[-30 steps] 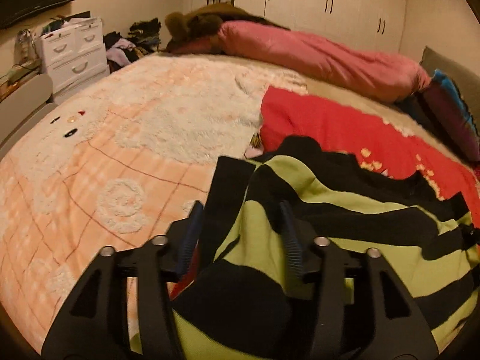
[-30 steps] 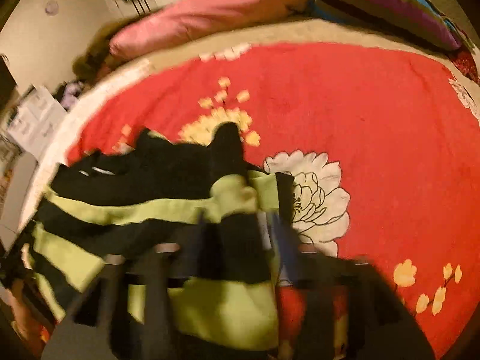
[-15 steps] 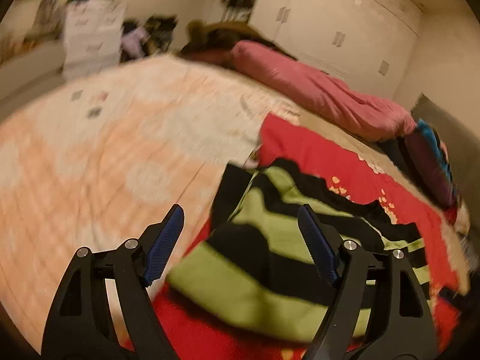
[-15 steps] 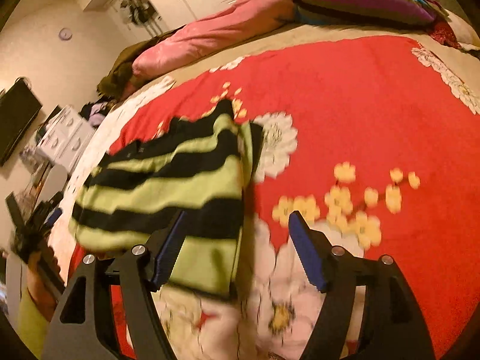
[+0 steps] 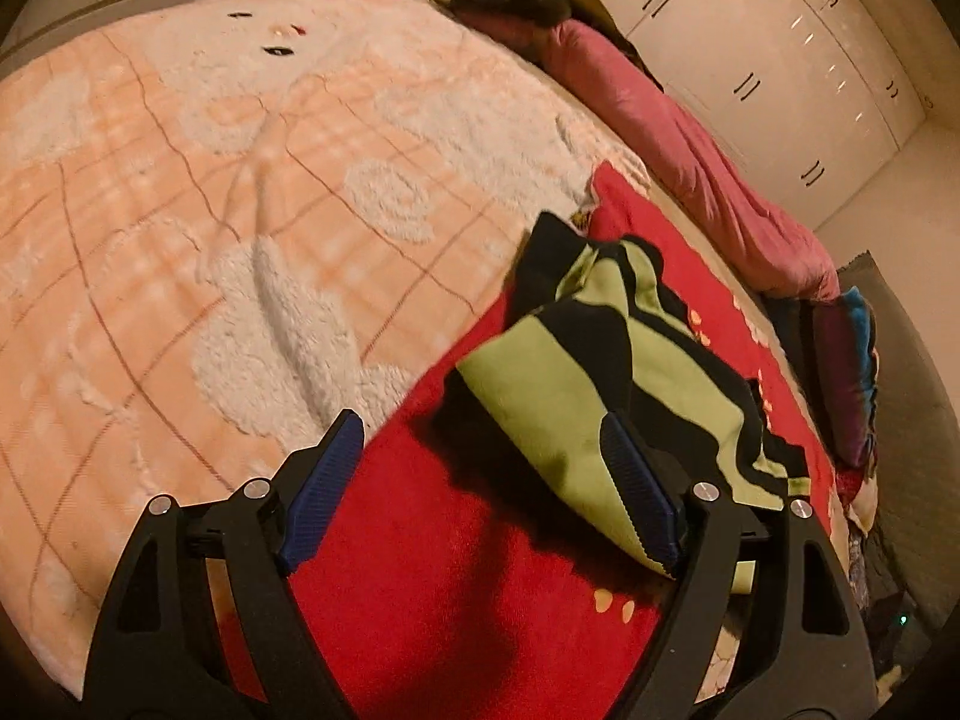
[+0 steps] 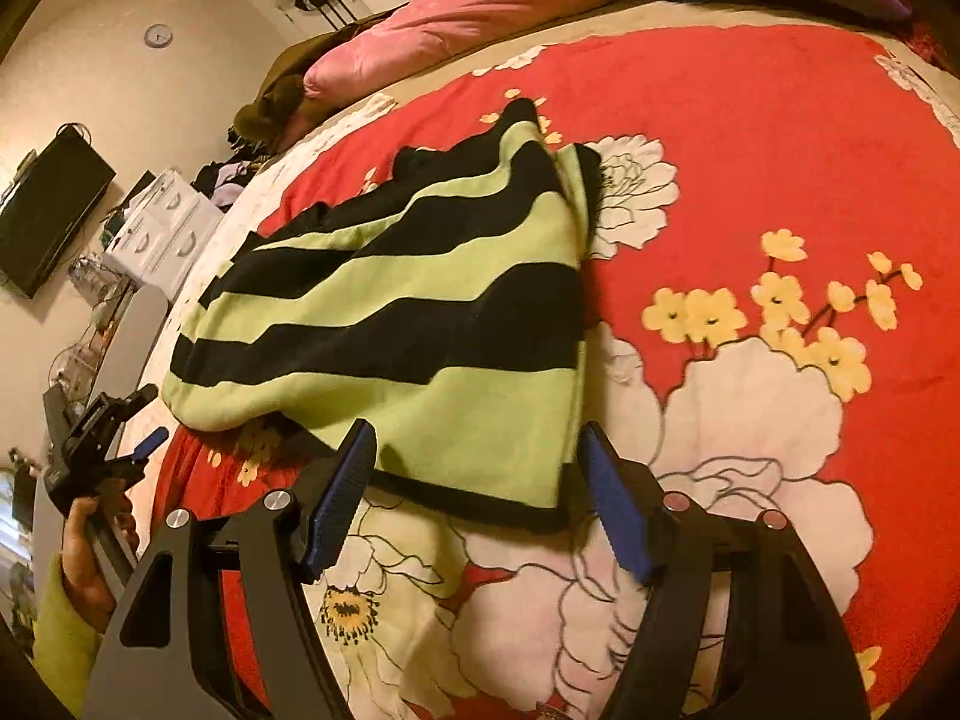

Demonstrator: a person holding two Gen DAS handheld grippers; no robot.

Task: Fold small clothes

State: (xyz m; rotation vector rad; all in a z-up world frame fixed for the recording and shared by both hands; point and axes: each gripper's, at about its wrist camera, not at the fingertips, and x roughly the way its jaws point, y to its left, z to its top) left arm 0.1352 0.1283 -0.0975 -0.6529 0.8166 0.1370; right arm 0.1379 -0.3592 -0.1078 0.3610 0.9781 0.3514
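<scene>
A small lime-green and black striped garment (image 5: pixel 576 372) lies folded on the red flowered blanket (image 5: pixel 450 540). My left gripper (image 5: pixel 480 422) hangs just off its near-left corner. Its jaws are opening, with only blanket and the garment's edge between them, and the pads (image 5: pixel 636 498) press on nothing. In the right wrist view the garment (image 6: pixel 420 312) spreads ahead of my right gripper (image 6: pixel 478 427). That gripper stands open with the near hem between its fingertips, not gripped. My left gripper (image 6: pixel 144 420) also shows there at far left, held by a hand.
A peach fleece blanket (image 5: pixel 240 210) covers the bed's left side. A pink duvet (image 5: pixel 690 138) lies along the far edge, with striped pillows (image 5: pixel 852 372) at the right. White wardrobes (image 5: pixel 780 60) stand behind. White drawers (image 6: pixel 162 222) and a wall television (image 6: pixel 42 222) are beyond the bed.
Both grippers have let go of the striped garment and opened. They have drawn back from it, and the garment now lies flat on the red blanket. The left gripper has rolled.
</scene>
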